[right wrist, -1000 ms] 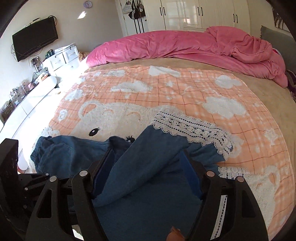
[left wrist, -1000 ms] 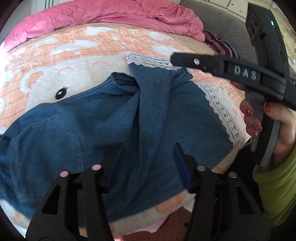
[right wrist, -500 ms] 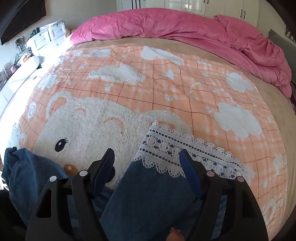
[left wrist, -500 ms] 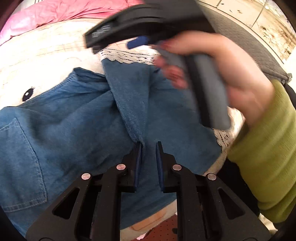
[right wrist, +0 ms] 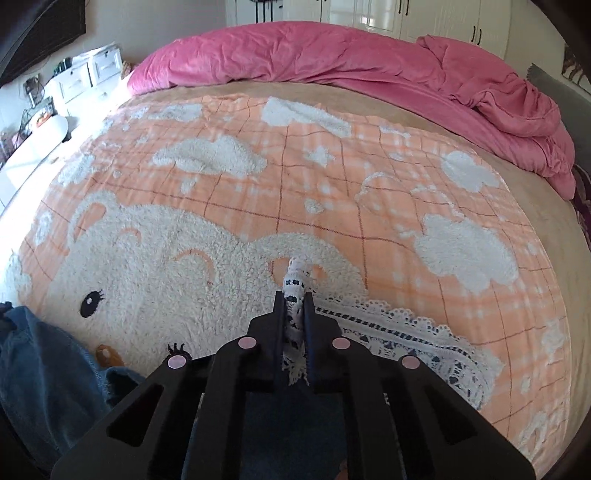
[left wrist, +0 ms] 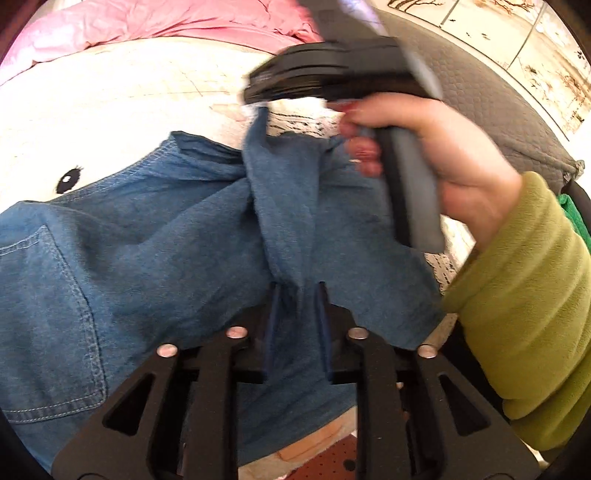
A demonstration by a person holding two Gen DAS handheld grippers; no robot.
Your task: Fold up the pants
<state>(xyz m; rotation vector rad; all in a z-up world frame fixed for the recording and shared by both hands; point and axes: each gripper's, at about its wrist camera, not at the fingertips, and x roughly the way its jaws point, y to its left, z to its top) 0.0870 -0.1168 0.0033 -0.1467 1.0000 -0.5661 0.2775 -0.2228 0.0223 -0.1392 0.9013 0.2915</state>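
Sunlit bedding filled both views: an orange checked blanket (right wrist: 369, 177) with a white bear and clouds covered the bed, and a pink duvet (right wrist: 369, 59) lay bunched along the top of the frame. Only the right wrist view took in the room beyond — white drawers (right wrist: 88, 74) at upper left and wardrobe doors (right wrist: 388, 18) along the top edge. In that view the right tool (right wrist: 294, 295) sat at lower centre, its jaws closed tight on the white lace hem (right wrist: 294, 317) of the pants, with more lace spreading to the lower right.

The left wrist view showed what the other could not: the blue denim pants (left wrist: 147, 266) spread across the middle and left of the frame, a back pocket at the left edge, and one leg drawn up in a ridge toward upper centre, where the right tool (left wrist: 255, 96) pinched its end. The person's hand (left wrist: 443, 158) in a green sleeve (left wrist: 524, 302) gripped that tool's handle at right. At lower centre the left tool (left wrist: 297, 291) had a fold of denim between its jaws, which were opening — whether the pads pressed the cloth I cannot tell.
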